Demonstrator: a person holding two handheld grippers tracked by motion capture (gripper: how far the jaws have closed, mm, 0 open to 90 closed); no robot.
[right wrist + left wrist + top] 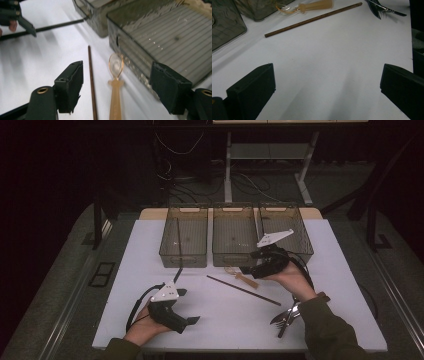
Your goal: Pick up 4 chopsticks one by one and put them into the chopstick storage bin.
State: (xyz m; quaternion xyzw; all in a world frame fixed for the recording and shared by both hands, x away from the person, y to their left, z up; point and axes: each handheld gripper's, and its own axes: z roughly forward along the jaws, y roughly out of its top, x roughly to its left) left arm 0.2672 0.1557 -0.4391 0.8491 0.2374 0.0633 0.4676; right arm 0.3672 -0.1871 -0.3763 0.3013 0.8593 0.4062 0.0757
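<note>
An amber plastic spoon (pixel 241 275) lies on the white table (pixel 150 250) just in front of the middle bin (pixel 234 237). In the right gripper view the spoon (pixel 115 85) lies between the two wide-apart jaws, its bowl toward the bin wall, and no pad touches it. My right gripper (pixel 250 262) (pixel 117 73) is open and hovers low over it. A brown chopstick (pixel 245 290) (pixel 92 82) lies next to the spoon. My left gripper (pixel 190 306) (pixel 327 75) is open over bare table at the front left.
Three translucent grey bins stand in a row at the back; the left bin (pixel 183 240) holds a dark stick. A black chopstick (pixel 177 272) (pixel 57 25) lies by that bin. Metal cutlery (pixel 287 315) (pixel 384 8) sits under the right forearm.
</note>
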